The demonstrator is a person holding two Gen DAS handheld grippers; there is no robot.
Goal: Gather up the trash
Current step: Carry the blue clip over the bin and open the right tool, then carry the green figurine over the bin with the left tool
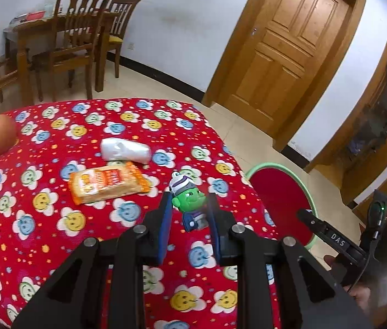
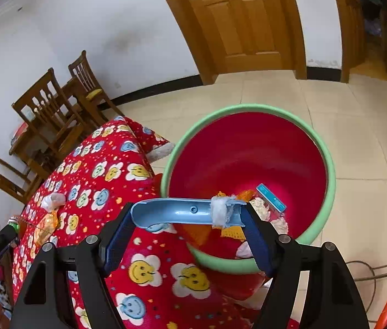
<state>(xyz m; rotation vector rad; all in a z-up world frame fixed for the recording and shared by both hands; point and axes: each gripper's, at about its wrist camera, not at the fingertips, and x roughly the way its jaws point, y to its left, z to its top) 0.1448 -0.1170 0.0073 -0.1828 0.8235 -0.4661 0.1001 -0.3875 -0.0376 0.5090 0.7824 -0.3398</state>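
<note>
Only right wrist view shows basin (image 2: pixel 328 164) contents. Right gripper (image 2: pixel 188 213) clamps a blue plastic piece (image 2: pixel 177 213) endwise. Left gripper (image 1: pixel 189 208), jaws narrowly parted, straddles a green toy figure (image 1: pixel 189 200); contact unclear.

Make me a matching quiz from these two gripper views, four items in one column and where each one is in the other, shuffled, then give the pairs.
Items
1. green-faced toy figure
2. light blue plastic piece
3. orange snack packet
4. apple

Places
A. near the far left edge of the tablecloth
B. held across the right gripper, over the basin rim
C. lying flat, just in front of the white bag
D. between the left gripper fingers

Pairs: 1-D, 2-B, 3-C, 4-A
</note>
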